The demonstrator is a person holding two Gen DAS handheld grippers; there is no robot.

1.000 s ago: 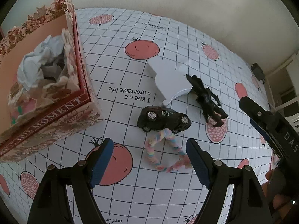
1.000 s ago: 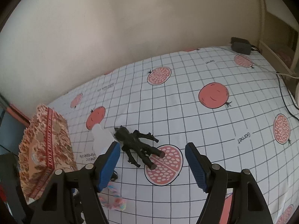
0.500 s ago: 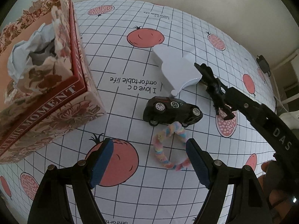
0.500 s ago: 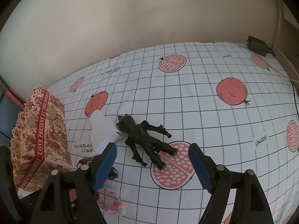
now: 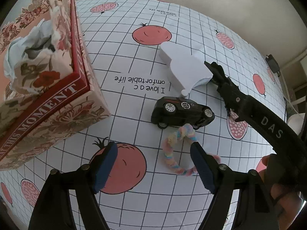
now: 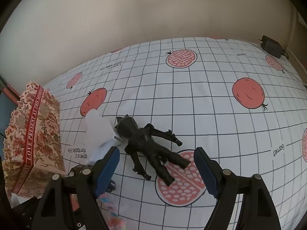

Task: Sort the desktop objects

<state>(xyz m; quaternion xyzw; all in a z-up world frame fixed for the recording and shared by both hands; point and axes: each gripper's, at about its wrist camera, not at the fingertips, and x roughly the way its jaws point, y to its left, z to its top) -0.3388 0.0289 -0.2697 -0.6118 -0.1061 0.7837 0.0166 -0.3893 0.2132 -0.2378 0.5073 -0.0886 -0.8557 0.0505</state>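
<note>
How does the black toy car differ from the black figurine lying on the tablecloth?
The glossy black toy car stands upright on its wheels; the matte black plastic figurine lies flat with limbs splayed. The car carries white wheel hubs and a round logo; the figurine is plain black all over. The car touches the pastel braided loop; the figurine's head is against the white plastic piece. Both are black toys on the gridded tablecloth.
</note>
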